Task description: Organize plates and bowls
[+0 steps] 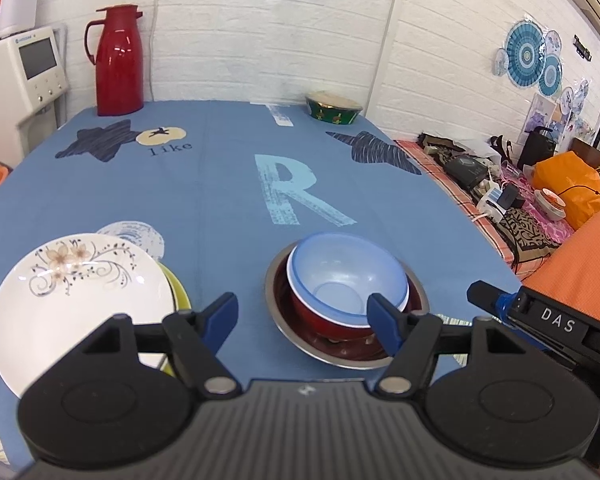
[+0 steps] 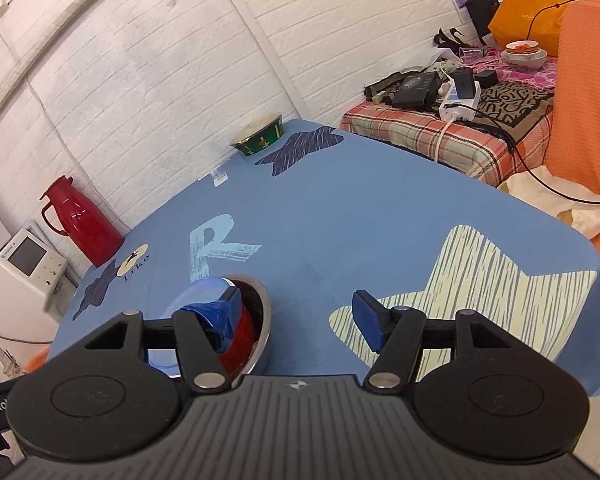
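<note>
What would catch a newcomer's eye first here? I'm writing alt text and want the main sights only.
Most striking is the nested stack near the table's front: a pale blue bowl inside a red bowl inside a steel bowl, just ahead of the open left gripper. To its left a white floral plate lies on a yellow-green one. A red thermos jug stands at the far left corner.

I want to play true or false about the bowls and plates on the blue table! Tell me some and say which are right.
1. The blue bowl sits inside the red bowl. True.
2. The metal bowl is on top of the stack. False: it is at the bottom.
3. The white flowered plate lies over a yellow-green plate. True.
4. The left gripper holds the white plate. False: it is open and empty.
5. The red jug lies on its side. False: it stands upright.
</note>
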A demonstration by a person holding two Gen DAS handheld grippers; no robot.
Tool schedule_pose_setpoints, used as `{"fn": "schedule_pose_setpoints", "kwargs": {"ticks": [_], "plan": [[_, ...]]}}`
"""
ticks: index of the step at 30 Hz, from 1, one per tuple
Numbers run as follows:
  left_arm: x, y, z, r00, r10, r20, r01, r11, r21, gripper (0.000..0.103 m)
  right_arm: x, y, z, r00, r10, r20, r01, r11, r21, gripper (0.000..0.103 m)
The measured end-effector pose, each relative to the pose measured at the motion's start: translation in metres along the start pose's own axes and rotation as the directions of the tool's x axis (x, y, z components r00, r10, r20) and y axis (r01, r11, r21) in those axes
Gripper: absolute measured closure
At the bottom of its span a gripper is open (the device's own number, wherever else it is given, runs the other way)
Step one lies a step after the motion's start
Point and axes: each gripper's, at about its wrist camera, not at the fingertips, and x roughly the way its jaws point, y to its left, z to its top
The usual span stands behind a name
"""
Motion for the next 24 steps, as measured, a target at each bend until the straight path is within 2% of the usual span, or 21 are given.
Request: {"fn": "schedule_pose_setpoints", "kwargs": {"ticks": [11, 14, 17, 21, 24], "plan": [[-0.017, 0.031, 0.004, 0.998, 0.050, 0.038, -0.048, 0.998, -0.047, 0.032, 0.000, 0.014, -0.007, 0.999, 0.031, -0.025, -0.032, 0.999, -0.039, 0.055], [-0.013, 0.044, 0.009, 0.999, 0.036, 0.013, -0.035, 0.997, -0.071, 0.032, 0.002, 0.021, -0.009, 0.998, 0.045, -0.044, -0.048, 0.997, -0.058, 0.055], [-0.008, 0.051, 0.017, 1.000, 0.001, -0.022, -0.003, 0.998, -0.055, 0.032, 0.003, 0.024, -0.010, 0.997, 0.045, -0.062, -0.049, 0.996, -0.069, 0.055], [0.000, 0.059, 0.030, 1.000, -0.002, -0.020, 0.002, 1.000, -0.021, 0.032, 0.010, 0.024, -0.009, 0.997, 0.038, -0.073, -0.044, 0.996, -0.077, 0.055], [0.013, 0.069, 0.034, 0.999, -0.005, -0.051, 0.002, 0.998, -0.059, 0.032, 0.018, 0.019, -0.006, 0.995, 0.031, -0.095, -0.038, 0.997, -0.067, 0.055]]}}
